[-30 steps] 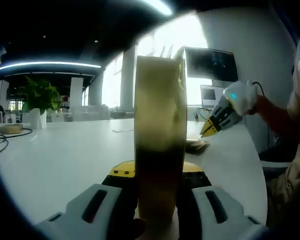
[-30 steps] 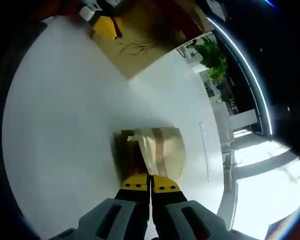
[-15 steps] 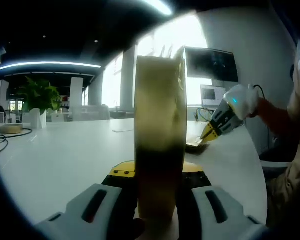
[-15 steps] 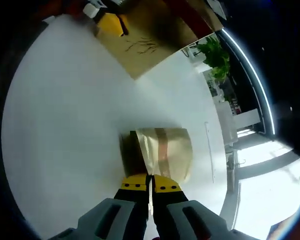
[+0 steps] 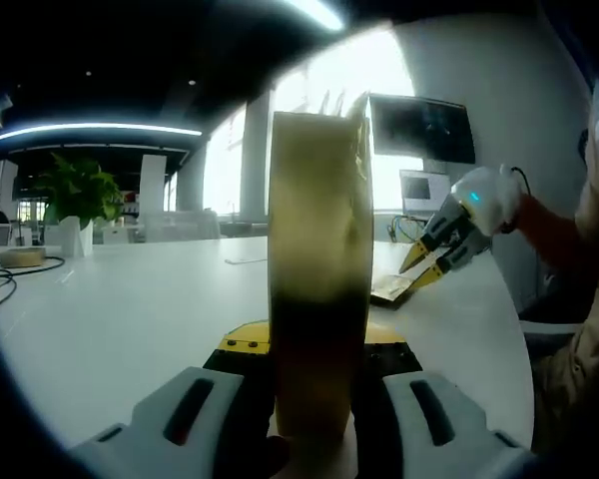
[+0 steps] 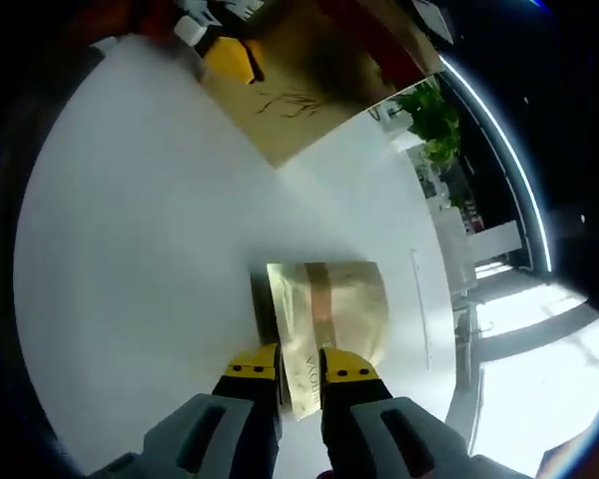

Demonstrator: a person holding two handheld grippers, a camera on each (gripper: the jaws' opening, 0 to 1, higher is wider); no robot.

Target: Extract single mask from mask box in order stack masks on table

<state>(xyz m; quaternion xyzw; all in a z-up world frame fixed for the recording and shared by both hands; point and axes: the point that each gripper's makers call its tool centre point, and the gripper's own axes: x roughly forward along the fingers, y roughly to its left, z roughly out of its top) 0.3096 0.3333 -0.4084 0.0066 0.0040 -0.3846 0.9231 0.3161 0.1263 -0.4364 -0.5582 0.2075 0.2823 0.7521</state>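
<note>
- A wide white surface [image 5: 130,299] runs through an open office, with a potted plant [image 5: 75,195] at nine o'clock in the left gripper view and a dark monitor [image 5: 421,128] at one o'clock.
- The left tool [image 5: 304,344] is clenched on the mask box [image 5: 319,269], a tan carton held upright on edge, dead centre in that view.
- In the right gripper view the same box sits at twelve o'clock, off the surface.
- The right tool [image 6: 299,367] has just spread its yellow-tipped jaws; half a second ago they were pressed together.
- A flat packaged mask [image 6: 324,314] lies on the surface between and just beyond those jaws, let go.
- In the left gripper view that tool hovers at three o'clock, jaws apart over the mask.
- This looks like a finished placement; the next mask would come from the box.
</note>
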